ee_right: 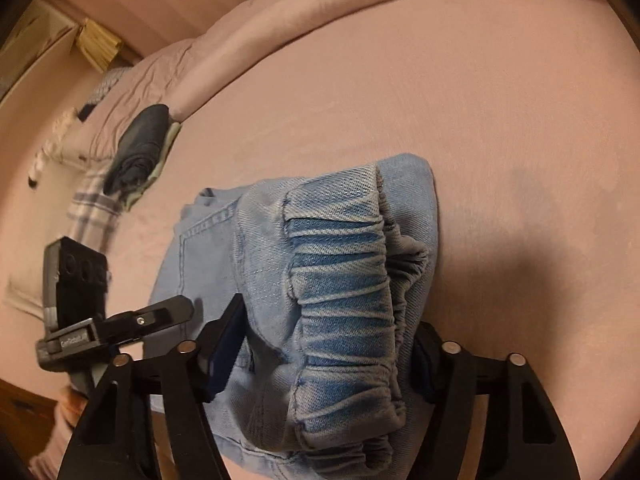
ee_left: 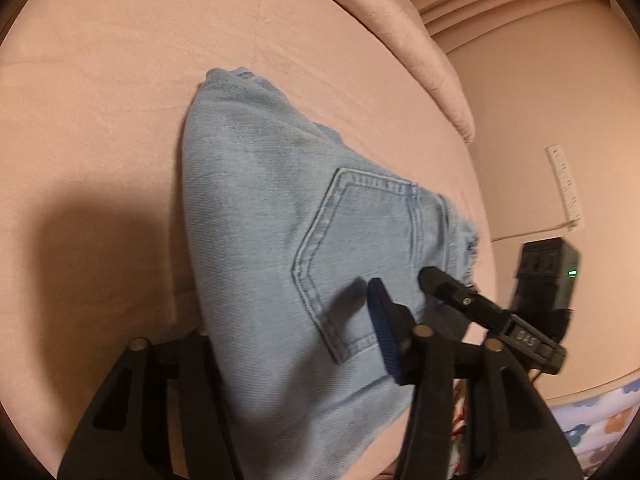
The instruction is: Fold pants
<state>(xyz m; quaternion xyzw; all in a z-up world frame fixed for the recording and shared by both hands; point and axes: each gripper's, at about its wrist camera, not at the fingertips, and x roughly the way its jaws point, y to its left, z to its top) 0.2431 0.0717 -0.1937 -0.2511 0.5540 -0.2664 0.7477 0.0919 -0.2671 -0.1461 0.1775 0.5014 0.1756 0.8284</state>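
Light blue denim pants [ee_left: 280, 240] lie folded on a pink bed, back pocket [ee_left: 360, 248] facing up. In the left wrist view the denim runs between my left gripper's [ee_left: 292, 344] fingers; the right finger's blue pad [ee_left: 386, 332] rests on the cloth and the left finger is hidden under it. The right gripper's finger [ee_left: 452, 290] shows at the pants' waist edge. In the right wrist view the elastic waistband [ee_right: 344, 280] bunches between my right gripper's [ee_right: 324, 344] fingers, which stand wide either side of it. The left gripper [ee_right: 160, 316] shows at the left.
A pink duvet roll [ee_left: 400, 40] lies along the bed's far side. A dark folded garment [ee_right: 138, 148] and a plaid cloth [ee_right: 92, 208] sit near the duvet end. A pink bedsheet [ee_right: 440, 100] spreads beyond the pants.
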